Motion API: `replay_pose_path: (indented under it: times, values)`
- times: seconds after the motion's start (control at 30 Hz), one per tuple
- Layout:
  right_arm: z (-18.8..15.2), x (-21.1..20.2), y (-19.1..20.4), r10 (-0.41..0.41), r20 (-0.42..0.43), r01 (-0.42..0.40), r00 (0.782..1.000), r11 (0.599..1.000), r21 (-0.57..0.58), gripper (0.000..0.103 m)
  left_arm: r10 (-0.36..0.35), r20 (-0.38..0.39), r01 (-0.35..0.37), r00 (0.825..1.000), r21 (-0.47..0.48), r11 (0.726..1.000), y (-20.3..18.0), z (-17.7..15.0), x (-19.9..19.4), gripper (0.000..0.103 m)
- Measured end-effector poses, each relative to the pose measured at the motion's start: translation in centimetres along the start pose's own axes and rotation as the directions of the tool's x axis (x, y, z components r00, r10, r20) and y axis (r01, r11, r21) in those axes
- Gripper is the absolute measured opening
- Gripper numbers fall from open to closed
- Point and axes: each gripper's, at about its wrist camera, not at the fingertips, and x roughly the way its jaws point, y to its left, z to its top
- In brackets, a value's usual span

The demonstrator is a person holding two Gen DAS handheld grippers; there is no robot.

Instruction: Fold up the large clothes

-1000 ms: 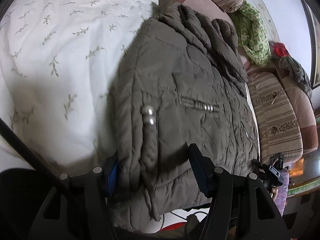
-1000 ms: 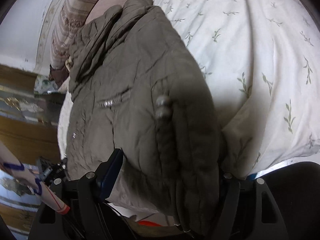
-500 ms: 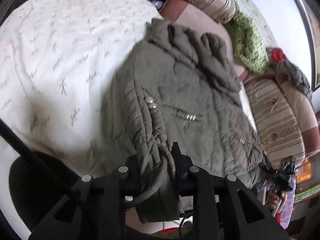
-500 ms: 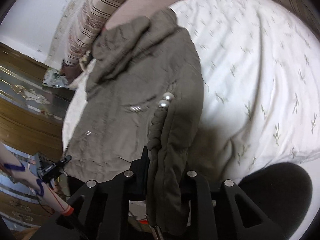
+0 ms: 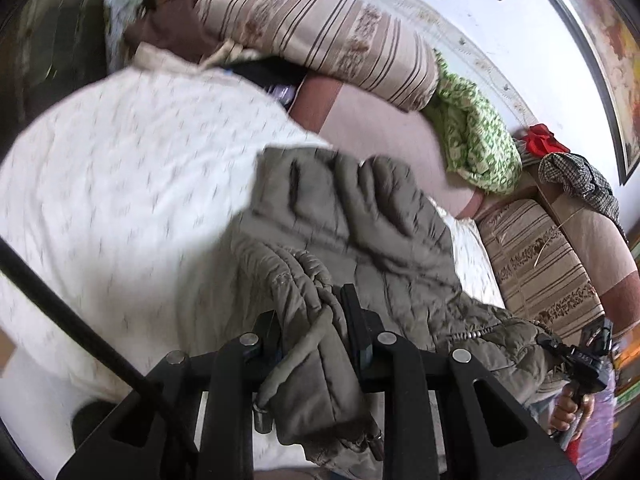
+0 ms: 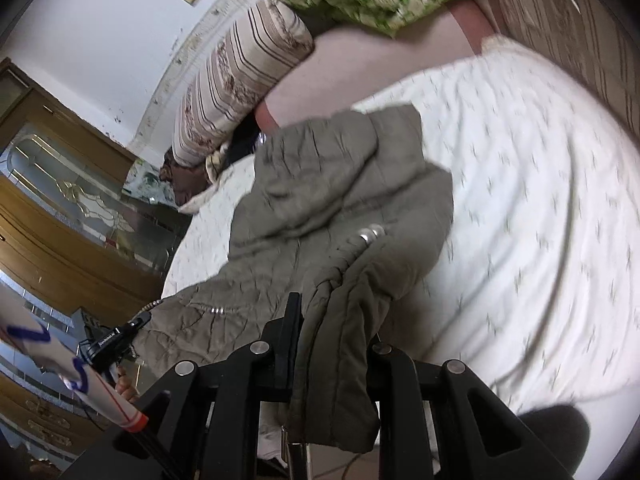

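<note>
An olive-grey quilted jacket (image 5: 360, 232) lies on a white leaf-print bedspread (image 5: 132, 200), its near hem lifted off the bed. My left gripper (image 5: 312, 316) is shut on the jacket's hem at one corner, cloth bunched between the fingers. My right gripper (image 6: 332, 320) is shut on the jacket (image 6: 332, 200) at the other hem corner, with a fold hanging down between the fingers. The bedspread also shows in the right wrist view (image 6: 540, 220). The far part of the jacket, with the hood, still rests on the bed.
A striped bolster (image 5: 320, 36) and a green patterned cloth (image 5: 476, 136) lie at the head of the bed. A striped sofa cushion (image 5: 540, 272) runs along one side. A wooden wardrobe (image 6: 60, 208) stands beyond the bed.
Both grippers closed on the jacket's near hem and have pulled it up and back, so the jacket's front rises off the bed and bunches. The views are blurred with motion.
</note>
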Motion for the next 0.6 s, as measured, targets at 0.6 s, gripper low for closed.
replay_pose_path:
  times: [0.6]
  values:
    - [17.2, 6.5, -0.5, -0.039, 0.103, 0.028, 0.994, 0.994, 0.107, 0.019, 0.158, 0.080, -0.164, 0.984, 0.078, 0.983, -5.0, 17.2, 10.8, 0.023]
